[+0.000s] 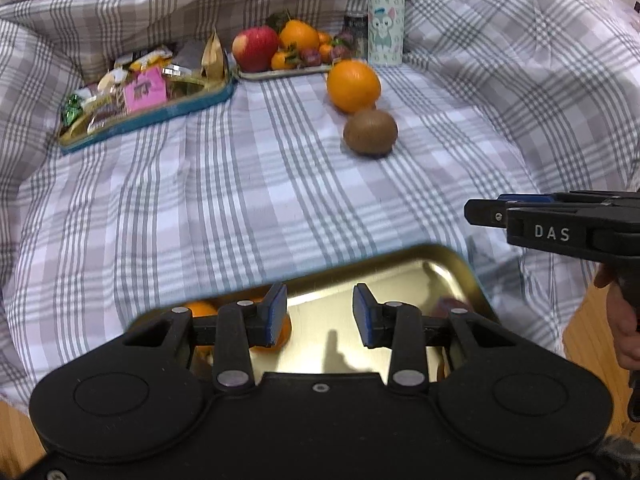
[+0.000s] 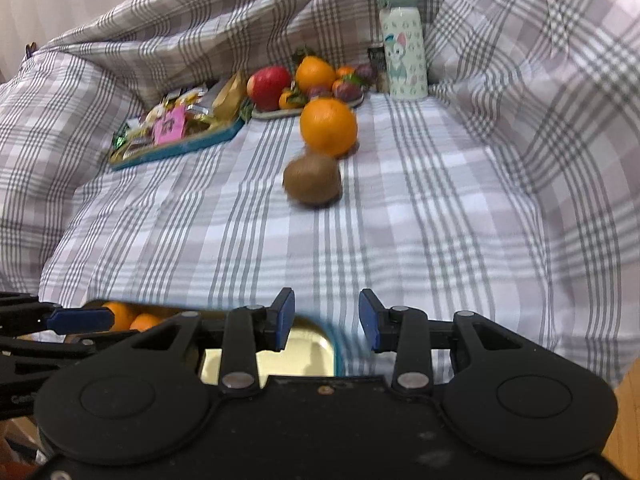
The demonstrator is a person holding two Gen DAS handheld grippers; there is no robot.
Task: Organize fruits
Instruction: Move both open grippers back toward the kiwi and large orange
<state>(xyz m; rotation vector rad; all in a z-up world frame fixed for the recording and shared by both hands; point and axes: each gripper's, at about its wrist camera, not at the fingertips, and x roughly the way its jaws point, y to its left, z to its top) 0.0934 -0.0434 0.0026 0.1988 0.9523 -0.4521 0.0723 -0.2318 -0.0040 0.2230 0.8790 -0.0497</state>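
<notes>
A checked cloth [image 1: 240,184] covers the table, and fruit sits in three spots on it. Right under the two claws, at the near edge, is a shiny gold tray [image 1: 400,276] with a few small oranges [image 1: 200,308] in its left end; most of it is bare. Far across the cloth, a flat plate [image 1: 280,74] is already piled with a red apple [image 1: 254,48], an orange, some little orange fruits and dark purple ones. Out on the bare cloth, between the plate and the near tray, lie a big orange [image 1: 353,85] and a brown kiwi [image 1: 370,132], close together, the kiwi nearer. These two look like the fruit left to put away, so the job seems partly done, not finished. The left gripper [image 1: 320,314] hangs over the gold tray with its claw pulled in narrow and nothing between its blue pads. The right gripper [image 2: 326,320] is just beside it, over the tray's right edge, also narrow and holding nothing. Both are well away from the loose fruit. Left of the plate sits a blue tray [image 1: 160,114] full of snack packets, and a pale green bottle [image 1: 385,16] stands at the far side.
</notes>
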